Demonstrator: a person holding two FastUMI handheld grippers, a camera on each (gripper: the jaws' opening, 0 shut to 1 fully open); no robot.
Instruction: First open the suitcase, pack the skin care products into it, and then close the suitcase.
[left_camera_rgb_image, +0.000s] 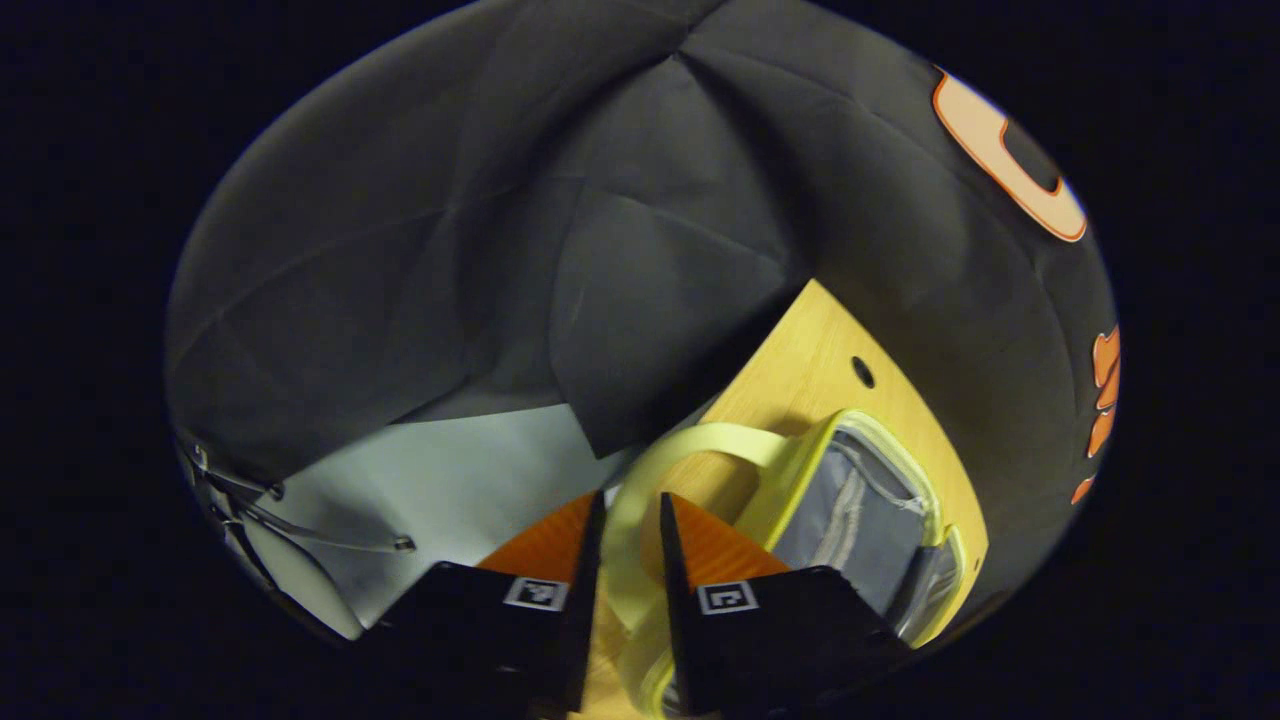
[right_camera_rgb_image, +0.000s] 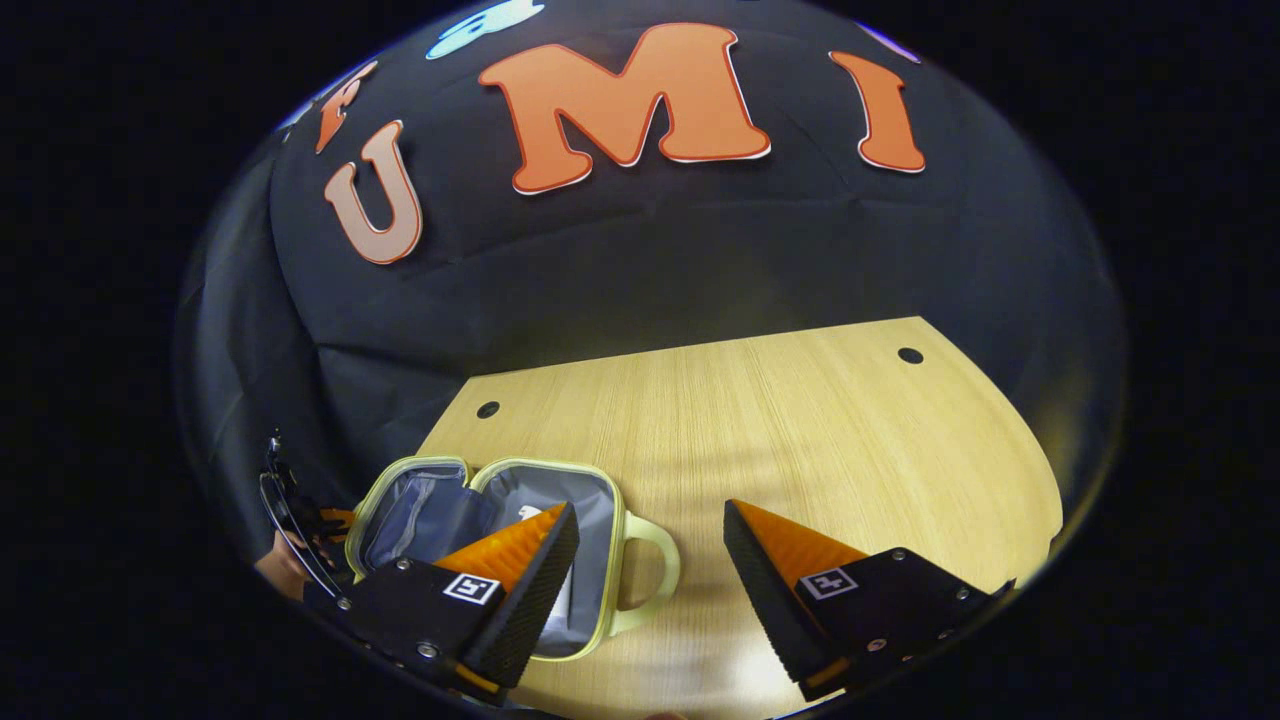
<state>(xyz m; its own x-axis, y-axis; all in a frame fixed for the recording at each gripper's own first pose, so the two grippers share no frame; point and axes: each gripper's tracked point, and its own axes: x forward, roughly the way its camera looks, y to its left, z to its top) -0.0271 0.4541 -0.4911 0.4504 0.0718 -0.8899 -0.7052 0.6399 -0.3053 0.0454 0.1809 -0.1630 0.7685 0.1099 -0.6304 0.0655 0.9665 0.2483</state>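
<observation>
Booth w/ black cloth wall (right_camera_rgb_image: 640, 260) behind; light wood table (right_camera_rgb_image: 800, 420) in front, two small dark holes in the top near its far edge. In the left gripper view a pale grey sheet (left_camera_rgb_image: 450, 480) lies left of the table edge, w/ a thin metal wire piece (left_camera_rgb_image: 300, 520) on it.

Suitcase (right_camera_rgb_image: 590, 520): small, pale yellow-green shell, grey lining. It lies open on the table, both halves flat and side by side, at the table's left part in the right gripper view. Its loop handle (right_camera_rgb_image: 650, 575) sticks out toward the table's middle. Something pale sits inside the nearer half, partly behind my finger (cannot tell what it is).

Left gripper (left_camera_rgb_image: 630, 530): my fingers are drawn narrow, w/ the suitcase handle strap passing up through the slim gap between them. Both inner faces sit right against the strap, as far as the left gripper view shows, so I read it as pinched. The open case's grey lining (left_camera_rgb_image: 860, 520) lies just right of my right-hand finger.

Right gripper (right_camera_rgb_image: 650, 540): fingers spread wide, nothing between them but table and the handle loop below. It hovers above the table, near side of the case; my left-hand finger overlaps the case's nearer half in view.
</observation>
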